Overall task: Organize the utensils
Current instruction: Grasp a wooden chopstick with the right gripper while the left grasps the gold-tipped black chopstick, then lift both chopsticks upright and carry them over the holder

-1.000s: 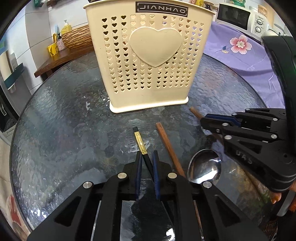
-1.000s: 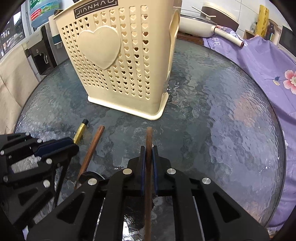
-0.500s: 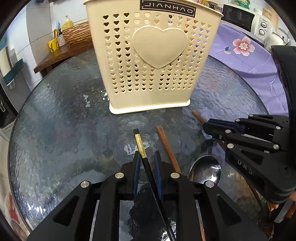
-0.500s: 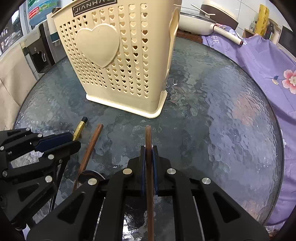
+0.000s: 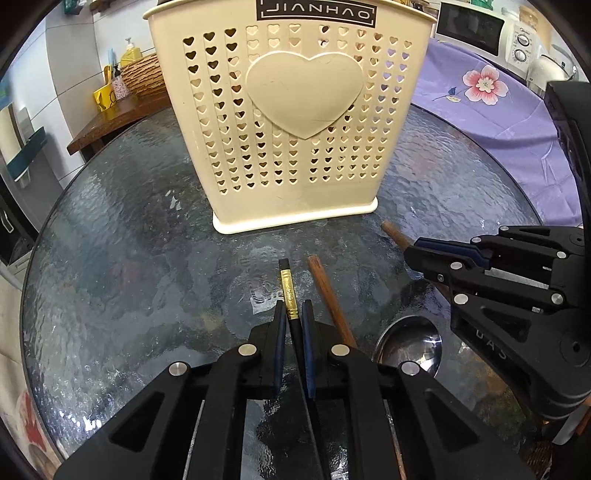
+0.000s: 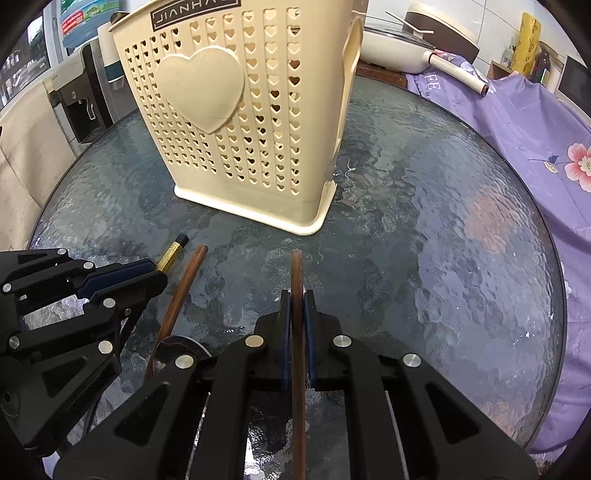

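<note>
A cream utensil holder with heart cut-outs stands upright on the round glass table. My left gripper is closing its jaws on a black chopstick with a gold band, pads pressing its sides, its tip pointing at the holder. My right gripper is shut on a brown wooden chopstick, also angled down just short of the holder. Between the two grippers a second brown chopstick lies on the glass. A metal spoon lies beside it, near the right gripper.
A purple flowered cloth covers furniture to the right of the table. A white pan and a microwave stand behind. A wooden shelf with a wicker basket is at the back left.
The left jaws widened a little around the black chopstick, then closed in on it again. The right gripper kept its hold on the brown chopstick and stayed put.
</note>
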The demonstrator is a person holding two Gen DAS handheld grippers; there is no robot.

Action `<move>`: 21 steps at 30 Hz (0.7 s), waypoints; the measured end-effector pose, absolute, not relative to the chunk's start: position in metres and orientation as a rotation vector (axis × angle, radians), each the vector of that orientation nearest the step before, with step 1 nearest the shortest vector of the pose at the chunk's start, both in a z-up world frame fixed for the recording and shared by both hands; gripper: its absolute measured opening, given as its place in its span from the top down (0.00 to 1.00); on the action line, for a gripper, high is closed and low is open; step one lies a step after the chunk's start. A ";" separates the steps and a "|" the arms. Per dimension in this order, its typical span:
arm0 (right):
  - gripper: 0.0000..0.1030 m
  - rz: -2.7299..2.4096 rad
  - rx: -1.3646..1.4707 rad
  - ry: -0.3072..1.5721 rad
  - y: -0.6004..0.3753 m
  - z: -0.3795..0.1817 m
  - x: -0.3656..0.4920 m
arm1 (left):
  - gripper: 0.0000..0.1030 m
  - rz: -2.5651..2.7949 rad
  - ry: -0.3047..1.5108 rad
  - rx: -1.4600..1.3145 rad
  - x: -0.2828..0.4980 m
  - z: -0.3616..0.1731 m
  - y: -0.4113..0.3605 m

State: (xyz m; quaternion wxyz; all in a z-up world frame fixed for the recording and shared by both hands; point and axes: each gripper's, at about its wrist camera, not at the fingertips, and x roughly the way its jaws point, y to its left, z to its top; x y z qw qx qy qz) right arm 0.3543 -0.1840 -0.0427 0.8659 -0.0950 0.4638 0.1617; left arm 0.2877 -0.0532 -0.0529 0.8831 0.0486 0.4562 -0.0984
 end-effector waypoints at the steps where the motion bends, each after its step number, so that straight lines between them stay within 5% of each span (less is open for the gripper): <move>1: 0.92 0.339 -0.205 0.970 -0.183 -0.043 0.354 | 0.92 -0.203 0.949 0.104 0.288 -0.053 -0.054; 21: 0.92 0.348 -0.232 0.975 -0.173 -0.043 0.350 | 0.92 -0.209 0.959 0.109 0.291 -0.052 -0.055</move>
